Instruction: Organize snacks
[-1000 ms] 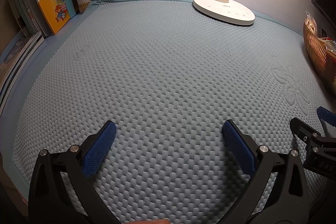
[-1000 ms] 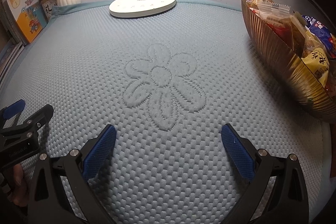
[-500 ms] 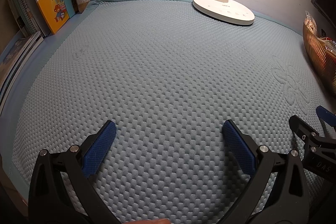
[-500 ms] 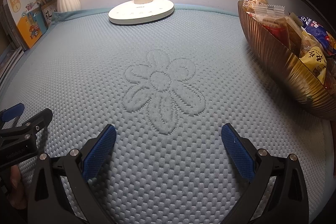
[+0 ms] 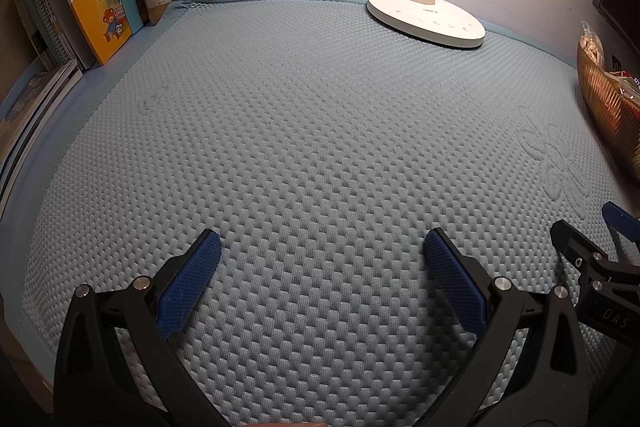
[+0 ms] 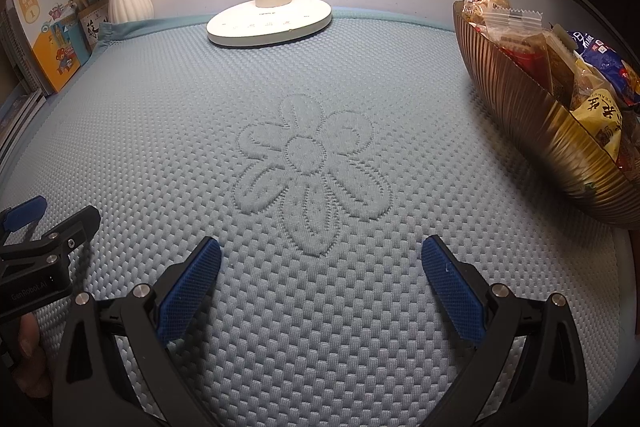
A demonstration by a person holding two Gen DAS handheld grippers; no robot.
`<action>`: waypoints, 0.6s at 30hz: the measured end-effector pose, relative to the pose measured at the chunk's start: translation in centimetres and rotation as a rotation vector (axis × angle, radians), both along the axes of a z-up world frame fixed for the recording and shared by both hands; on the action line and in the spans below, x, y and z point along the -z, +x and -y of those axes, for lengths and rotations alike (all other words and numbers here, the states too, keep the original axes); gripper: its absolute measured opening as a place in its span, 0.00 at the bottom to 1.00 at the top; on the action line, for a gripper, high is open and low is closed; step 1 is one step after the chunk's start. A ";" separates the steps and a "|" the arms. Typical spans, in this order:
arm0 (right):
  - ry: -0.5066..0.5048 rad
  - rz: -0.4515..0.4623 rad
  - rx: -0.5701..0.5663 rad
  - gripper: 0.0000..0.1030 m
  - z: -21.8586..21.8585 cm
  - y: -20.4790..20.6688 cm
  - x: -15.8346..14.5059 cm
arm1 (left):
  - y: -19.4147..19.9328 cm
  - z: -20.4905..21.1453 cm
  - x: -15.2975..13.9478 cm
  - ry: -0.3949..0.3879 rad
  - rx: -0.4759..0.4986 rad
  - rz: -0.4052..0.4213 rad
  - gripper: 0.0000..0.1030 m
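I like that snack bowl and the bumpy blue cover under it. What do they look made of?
The bowl looks like amber tinted plastic or glass, I cannot tell which: it has fine ribs and bright glossy streaks. The cover looks like knitted or quilted fabric, matte, with a raised checked weave and a flower stitched into it. The snacks sit in shiny crinkled plastic wrappers.
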State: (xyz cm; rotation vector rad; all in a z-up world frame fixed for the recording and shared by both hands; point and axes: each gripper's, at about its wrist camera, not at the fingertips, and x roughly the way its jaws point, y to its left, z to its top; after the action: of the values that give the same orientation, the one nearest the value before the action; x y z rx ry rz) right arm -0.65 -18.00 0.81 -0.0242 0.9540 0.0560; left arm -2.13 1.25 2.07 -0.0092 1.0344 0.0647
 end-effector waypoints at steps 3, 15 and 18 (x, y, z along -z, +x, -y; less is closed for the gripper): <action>0.000 0.000 0.000 0.95 0.0 0.0 0.0 | 0.0 0.0 0.0 0.000 0.000 0.000 0.97; 0.000 0.000 0.000 0.95 0.0 0.0 0.0 | 0.0 0.0 0.0 0.000 0.001 0.000 0.97; 0.000 0.000 0.000 0.95 0.0 0.0 0.0 | 0.0 0.1 0.0 0.005 0.002 0.000 0.97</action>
State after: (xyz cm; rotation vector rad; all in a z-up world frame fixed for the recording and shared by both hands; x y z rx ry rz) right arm -0.67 -17.99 0.81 -0.0243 0.9539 0.0556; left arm -2.13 1.17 2.04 -0.0037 1.0338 0.0651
